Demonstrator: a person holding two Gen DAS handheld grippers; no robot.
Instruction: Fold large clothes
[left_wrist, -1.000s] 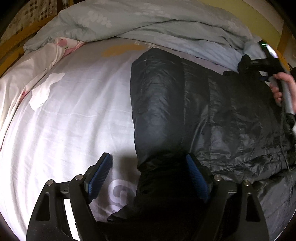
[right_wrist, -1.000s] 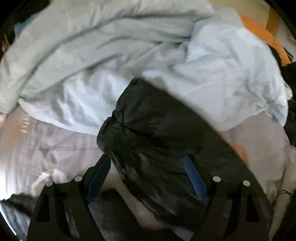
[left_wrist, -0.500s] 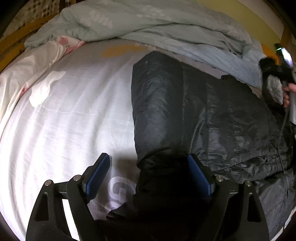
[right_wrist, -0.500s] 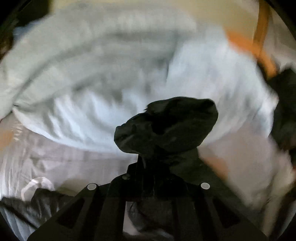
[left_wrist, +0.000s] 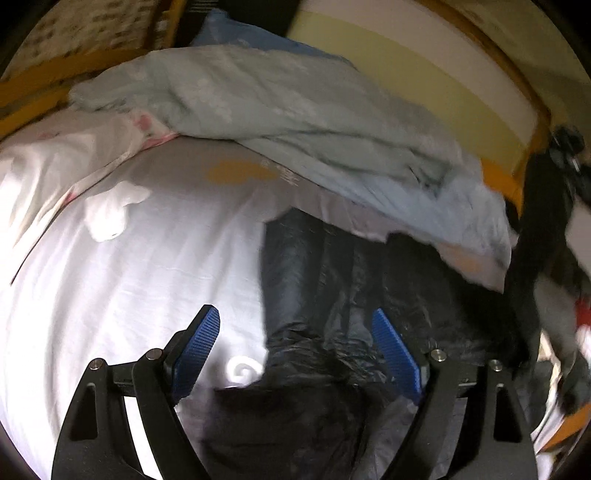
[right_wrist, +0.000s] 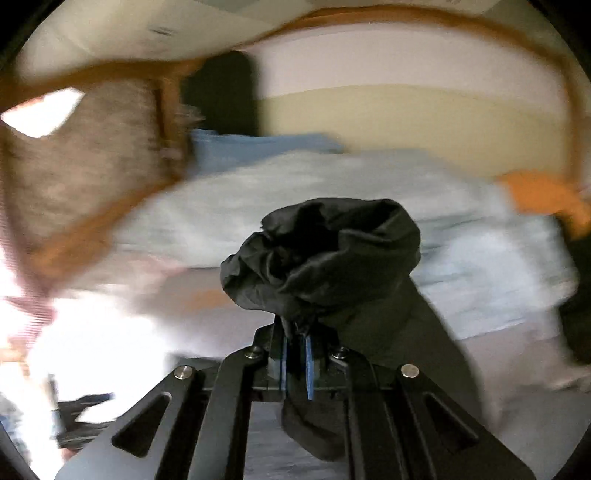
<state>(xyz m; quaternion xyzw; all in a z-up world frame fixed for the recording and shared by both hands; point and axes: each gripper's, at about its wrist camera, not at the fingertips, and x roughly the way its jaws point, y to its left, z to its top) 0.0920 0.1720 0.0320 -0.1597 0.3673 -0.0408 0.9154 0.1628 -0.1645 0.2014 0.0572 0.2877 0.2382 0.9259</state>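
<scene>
Right now the black puffer jacket (left_wrist: 317, 280) is lying spread across the white bed sheet (left_wrist: 147, 258), with a pale blue quilt (left_wrist: 295, 122) bunched up behind it and overlapping its far edge. Seen from the left wrist camera, the left tongs (left_wrist: 295, 350) are hovering just over the near part of the jacket with their blue pads (left_wrist: 195, 347) wide apart, gripping nothing; the left pad is sitting over bare sheet and the right pad over the shiny black fabric. At the right edge of that view a dark strip of the jacket (left_wrist: 528, 258) is hanging up off the bed, though it is blurred. From the right wrist camera, the right tongs (right_wrist: 295, 354) are pressed together and clamped on a bunched fold of the jacket (right_wrist: 325, 258), which is bulging above the fingertips and draping down to the right. Behind it the quilt (right_wrist: 295, 199), an orange bed frame (right_wrist: 110, 77) and a cream wall (right_wrist: 406, 114) are smeared by blur.
</scene>
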